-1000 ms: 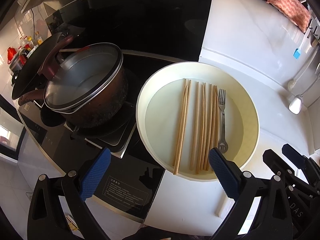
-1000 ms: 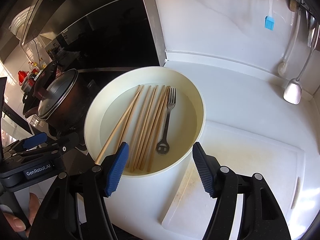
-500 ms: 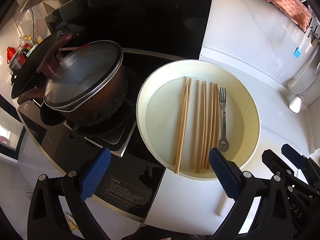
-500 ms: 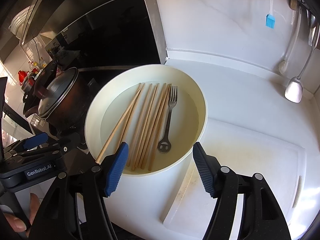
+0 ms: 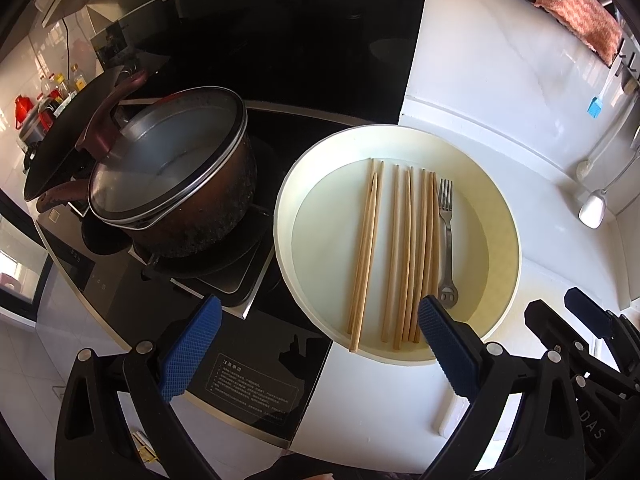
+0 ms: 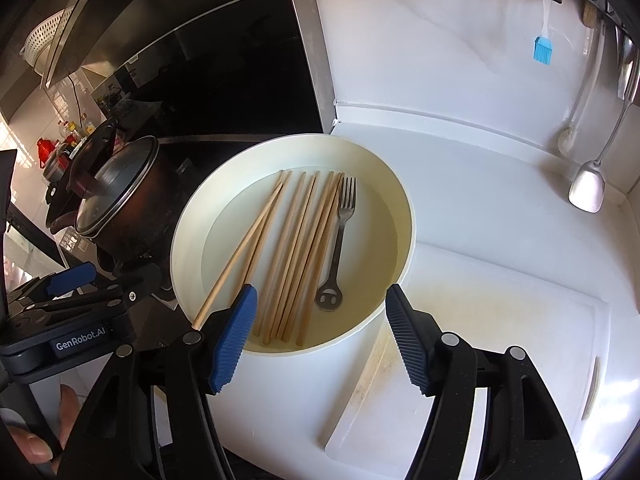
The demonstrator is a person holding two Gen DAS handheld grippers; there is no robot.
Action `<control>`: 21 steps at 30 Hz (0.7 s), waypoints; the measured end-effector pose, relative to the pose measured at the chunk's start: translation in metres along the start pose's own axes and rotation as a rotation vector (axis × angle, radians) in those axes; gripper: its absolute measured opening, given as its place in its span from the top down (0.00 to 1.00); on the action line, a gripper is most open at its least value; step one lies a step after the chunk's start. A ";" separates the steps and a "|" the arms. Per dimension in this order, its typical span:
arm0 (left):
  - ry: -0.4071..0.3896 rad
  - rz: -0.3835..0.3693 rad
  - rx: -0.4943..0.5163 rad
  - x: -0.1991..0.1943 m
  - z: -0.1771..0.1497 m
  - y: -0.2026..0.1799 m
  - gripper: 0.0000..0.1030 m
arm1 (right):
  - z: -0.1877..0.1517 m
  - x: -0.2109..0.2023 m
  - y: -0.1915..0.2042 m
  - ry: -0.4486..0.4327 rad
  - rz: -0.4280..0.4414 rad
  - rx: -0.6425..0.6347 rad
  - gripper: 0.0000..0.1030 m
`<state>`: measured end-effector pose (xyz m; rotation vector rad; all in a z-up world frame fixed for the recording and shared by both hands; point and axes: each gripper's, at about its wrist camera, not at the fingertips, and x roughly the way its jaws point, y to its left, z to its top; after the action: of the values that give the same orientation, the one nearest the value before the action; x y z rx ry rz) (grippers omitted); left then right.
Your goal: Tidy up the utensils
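Both tools are open and hold nothing: the left tool [image 5: 316, 344] and right tool [image 6: 320, 336] hang above the near rim of the white bowl [image 6: 384, 184]; further in lie chopsticks [image 6: 296, 248] and a fork [image 6: 340, 240] side by side

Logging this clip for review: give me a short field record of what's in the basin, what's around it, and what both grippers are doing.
basin: round, cream, on white counter
contents: wooden chopsticks lying roughly parallel; one metal fork beside them, tines pointing away from the camera
left of basin: lidded pot on black stove
right of basin: white cutting board
left gripper: open, empty
right gripper: open, empty, hovering over the basin's near rim
progress: nothing picked up yet
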<state>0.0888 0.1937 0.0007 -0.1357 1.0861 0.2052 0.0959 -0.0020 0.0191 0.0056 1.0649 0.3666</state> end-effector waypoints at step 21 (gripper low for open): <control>-0.031 0.005 0.013 -0.010 0.003 0.000 0.06 | 0.000 -0.005 0.001 -0.008 0.006 0.002 0.38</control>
<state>0.0868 0.1938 0.0114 -0.1179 1.0566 0.2039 0.0936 -0.0023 0.0236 0.0124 1.0573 0.3708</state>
